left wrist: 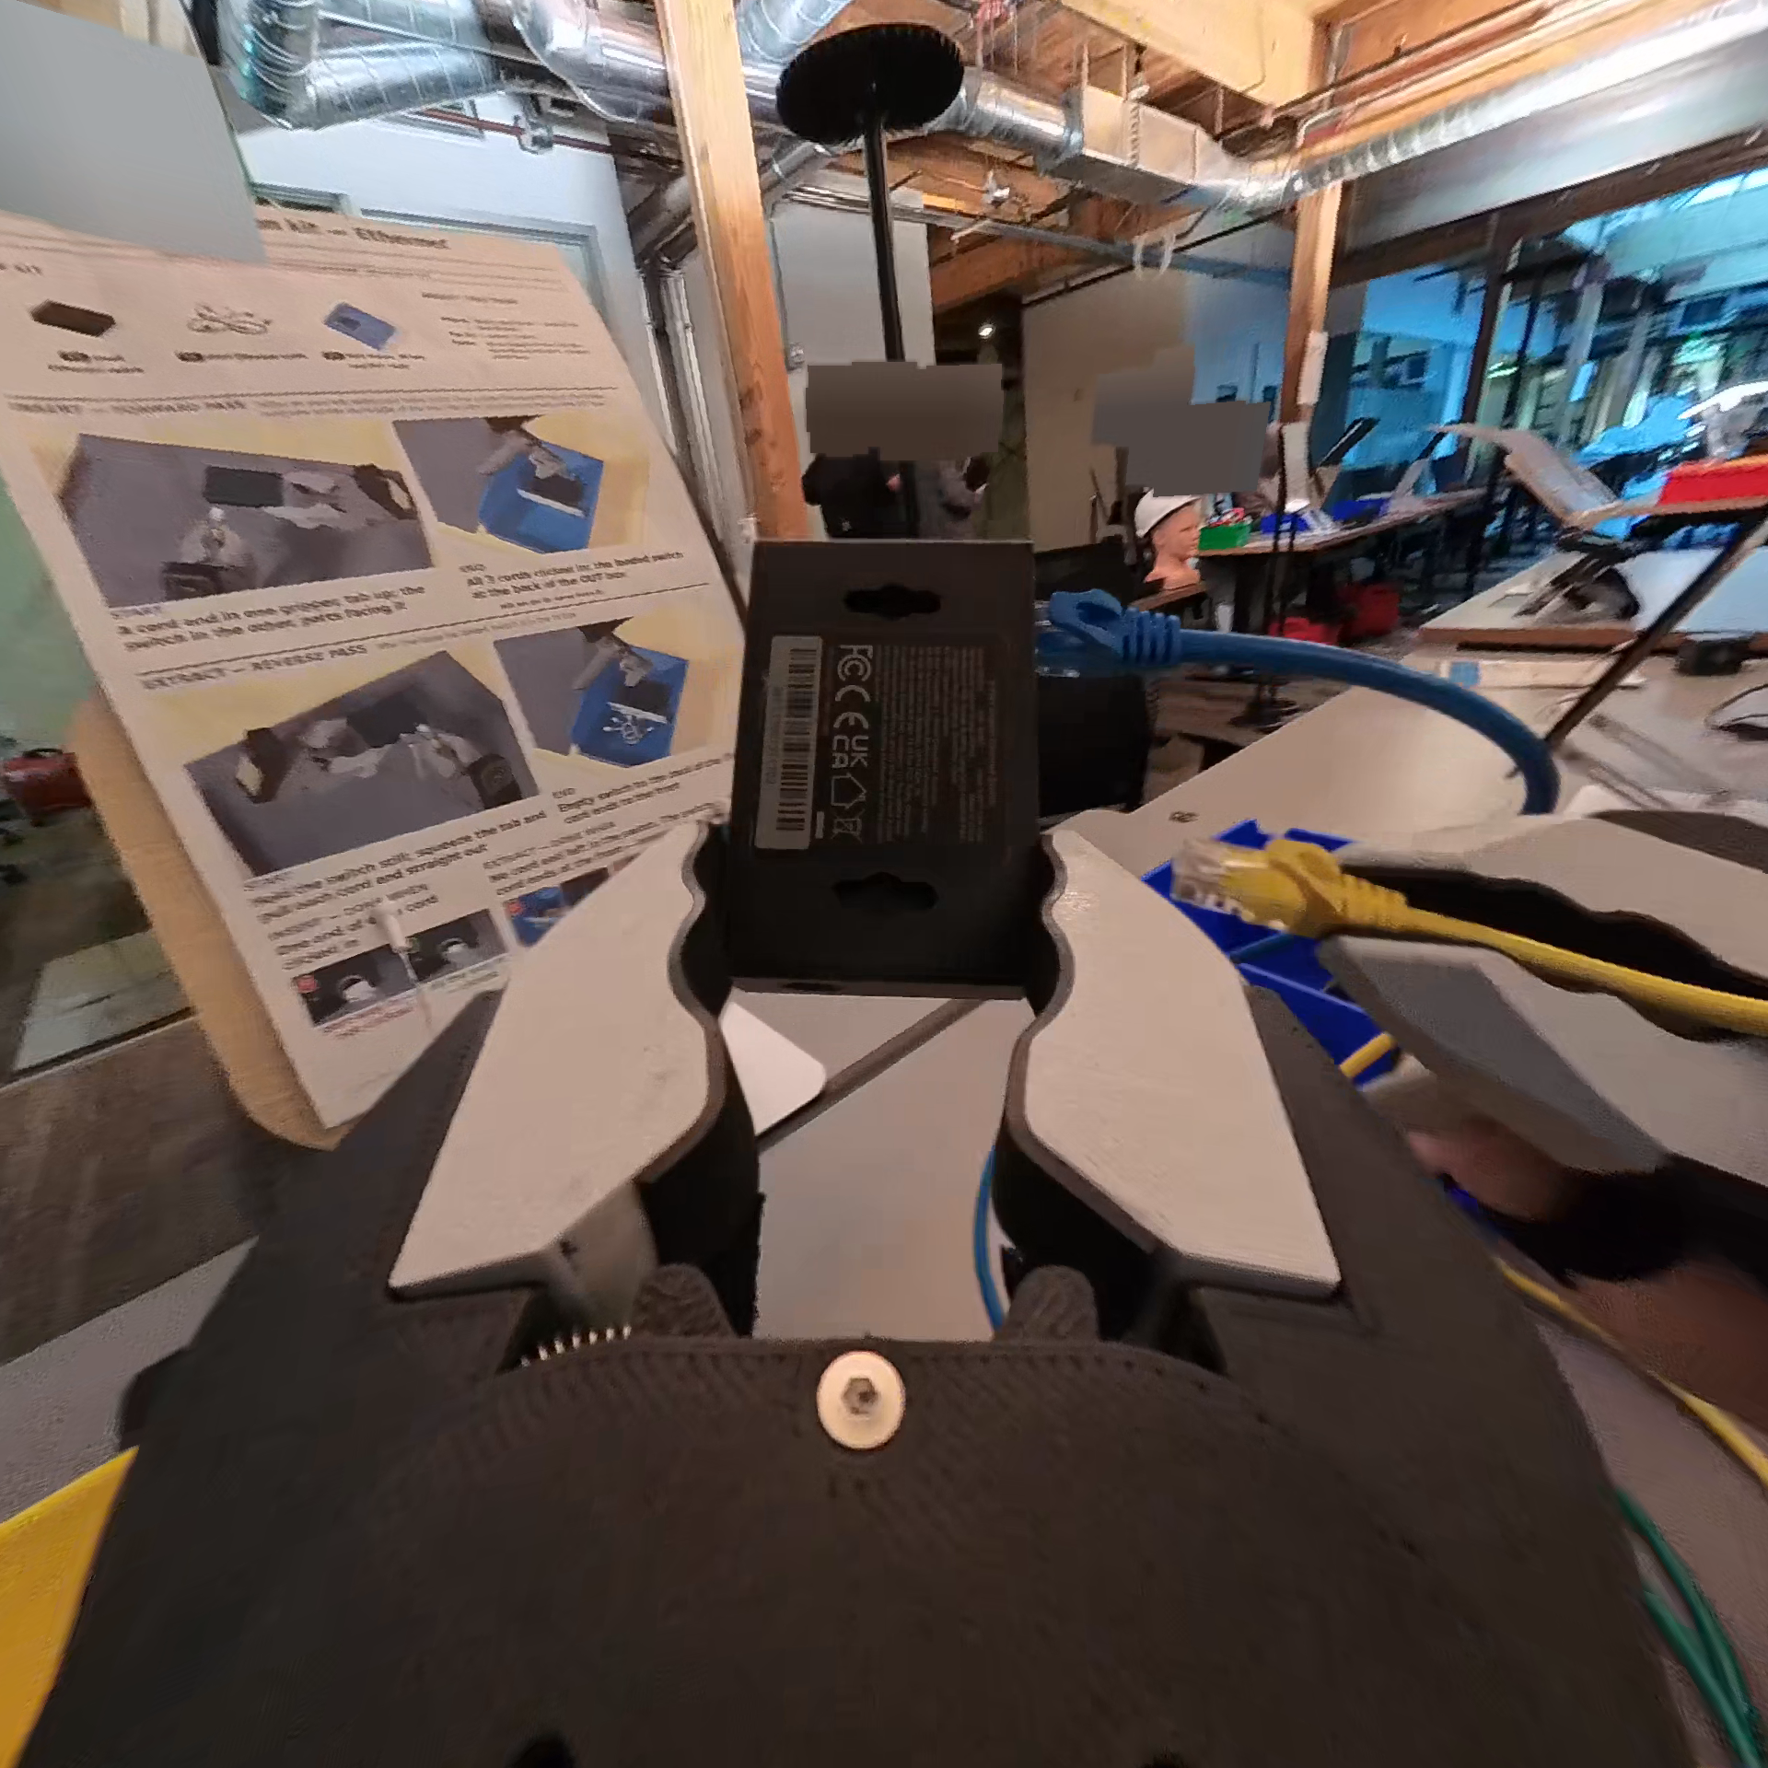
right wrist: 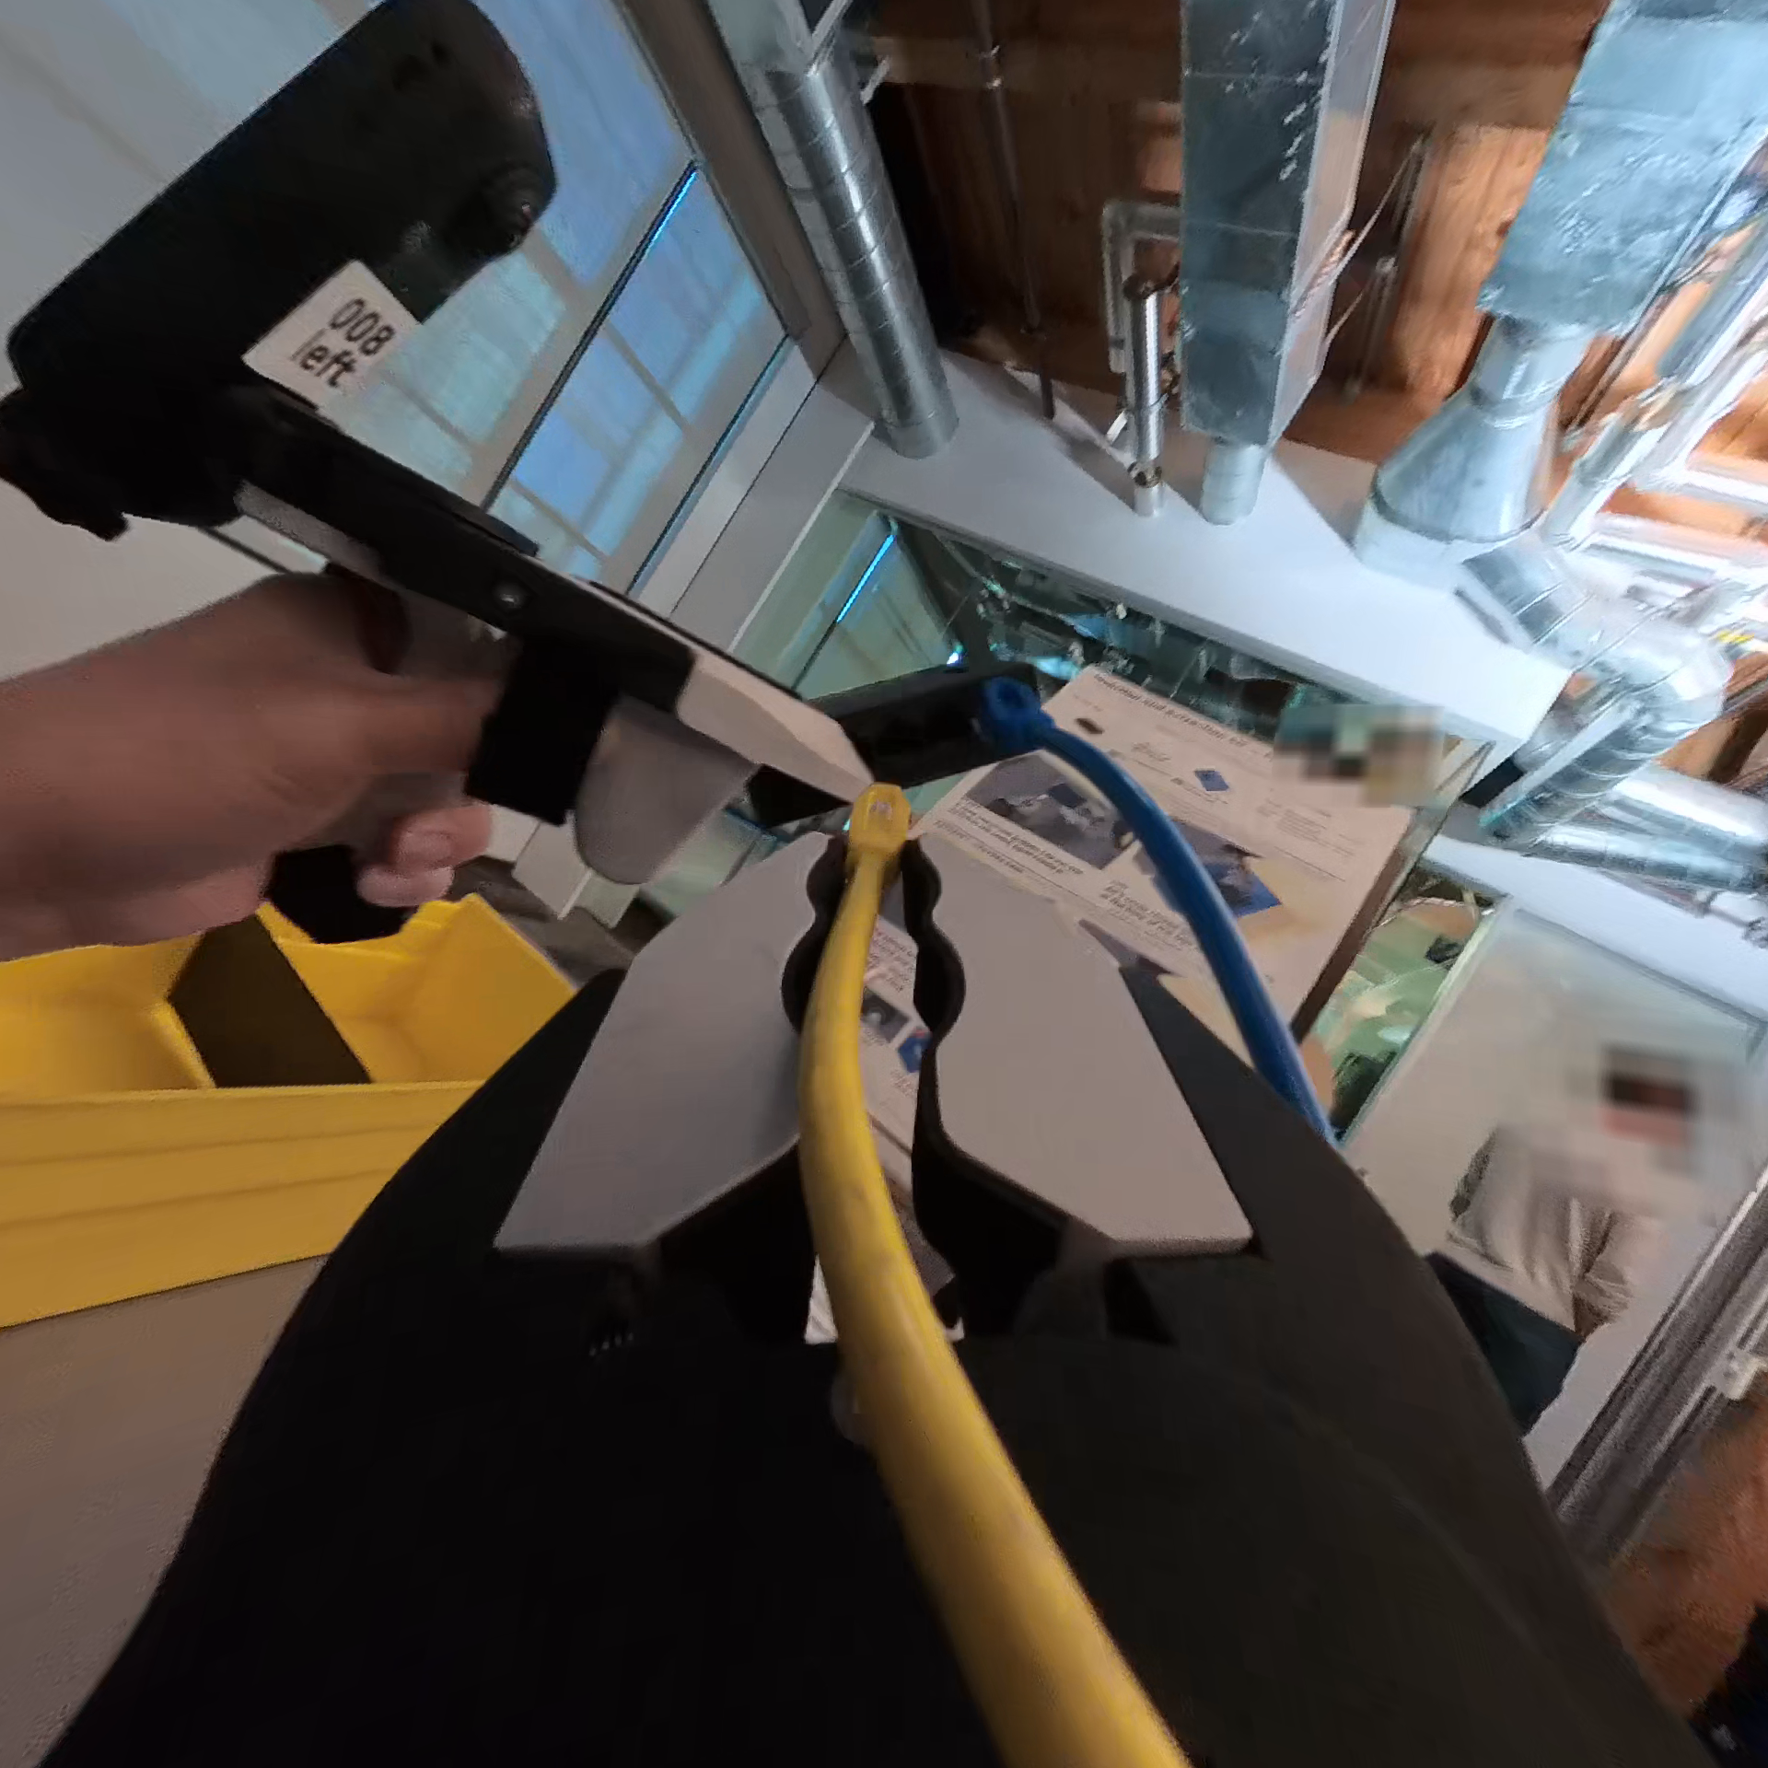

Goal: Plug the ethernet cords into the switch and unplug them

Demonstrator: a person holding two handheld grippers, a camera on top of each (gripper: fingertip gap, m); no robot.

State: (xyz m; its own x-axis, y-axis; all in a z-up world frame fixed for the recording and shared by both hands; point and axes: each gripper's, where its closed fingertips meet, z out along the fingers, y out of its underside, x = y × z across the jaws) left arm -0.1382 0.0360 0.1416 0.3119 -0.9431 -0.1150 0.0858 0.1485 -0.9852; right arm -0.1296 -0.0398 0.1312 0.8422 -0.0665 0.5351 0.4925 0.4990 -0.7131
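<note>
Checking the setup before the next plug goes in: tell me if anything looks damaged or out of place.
Nothing stands out. The left gripper holds the switch squarely, the blue cord meets its side, and the right gripper holds the yellow cord, plug intact.

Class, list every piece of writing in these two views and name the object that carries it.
I don't copy wording; these bear it.
Black switch: grey label, barcodes and marks, fine print too small.
Instruction sheet: headings and captions, mostly blurred.
White sticker on the left gripper: short, legible.
</note>
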